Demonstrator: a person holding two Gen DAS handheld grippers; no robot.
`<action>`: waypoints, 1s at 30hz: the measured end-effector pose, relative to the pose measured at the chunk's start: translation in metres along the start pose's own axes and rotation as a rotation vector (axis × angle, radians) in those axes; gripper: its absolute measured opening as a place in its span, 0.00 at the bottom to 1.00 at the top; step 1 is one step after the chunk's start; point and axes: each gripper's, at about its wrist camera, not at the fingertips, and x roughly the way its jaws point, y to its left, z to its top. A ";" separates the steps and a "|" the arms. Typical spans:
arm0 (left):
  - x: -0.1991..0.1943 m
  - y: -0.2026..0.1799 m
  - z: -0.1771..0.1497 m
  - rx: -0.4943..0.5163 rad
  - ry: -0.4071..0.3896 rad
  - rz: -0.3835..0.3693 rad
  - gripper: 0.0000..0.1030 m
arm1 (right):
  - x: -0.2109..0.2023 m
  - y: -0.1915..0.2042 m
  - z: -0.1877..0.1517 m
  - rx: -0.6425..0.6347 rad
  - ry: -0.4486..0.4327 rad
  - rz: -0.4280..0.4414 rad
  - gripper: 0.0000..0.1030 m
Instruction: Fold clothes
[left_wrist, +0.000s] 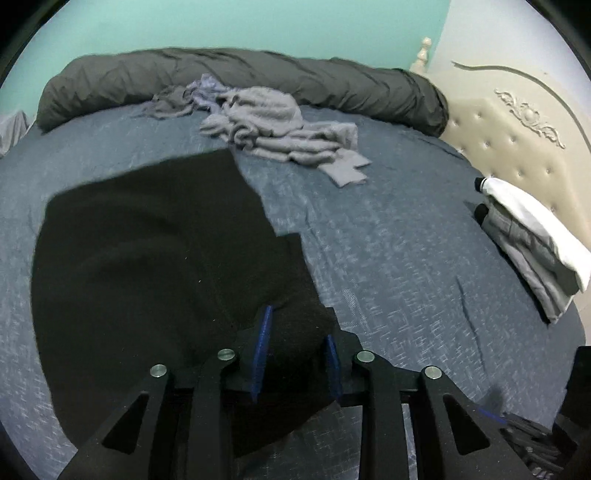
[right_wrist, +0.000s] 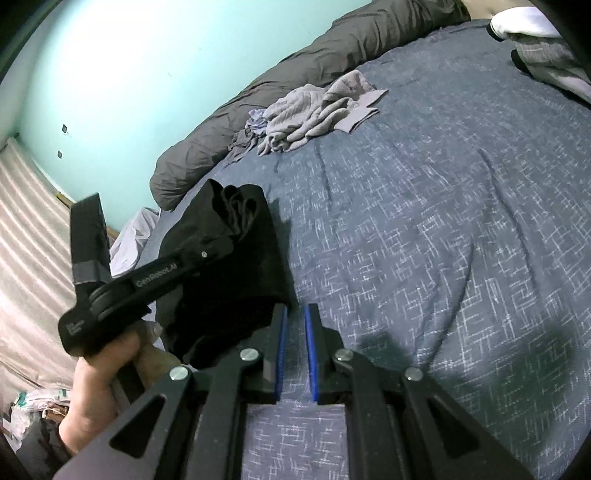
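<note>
Looking across my workspace, I see a bed (left_wrist: 388, 258) under a blue patterned cover, a rolled dark grey duvet (left_wrist: 229, 77) along its far edge, a teal wall (left_wrist: 221, 22) behind and a cream tufted headboard (left_wrist: 517, 147) to the right. My left gripper (left_wrist: 295, 343) pinches a bunched fold of the black garment (left_wrist: 147, 240) spread on the cover. My right gripper (right_wrist: 294, 347) hovers nearly closed on nothing. Crumpled grey clothes (left_wrist: 273, 122) wait near the duvet; 1 folded stack (left_wrist: 535, 251) sits by the headboard.

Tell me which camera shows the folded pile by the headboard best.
The left wrist view: the folded pile lies whole at right, white piece on top of grey layers, beside the headboard. The right wrist view catches only its edge at the top right corner, cut off.
</note>
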 end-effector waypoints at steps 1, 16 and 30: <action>-0.007 0.001 0.002 -0.005 -0.007 -0.018 0.39 | 0.000 0.000 0.000 -0.001 0.001 0.000 0.09; -0.087 0.124 -0.032 -0.234 -0.140 0.070 0.55 | 0.008 0.004 -0.007 -0.015 0.014 -0.008 0.16; -0.065 0.142 -0.050 -0.242 -0.039 0.021 0.55 | 0.022 0.048 0.009 -0.014 0.005 0.054 0.30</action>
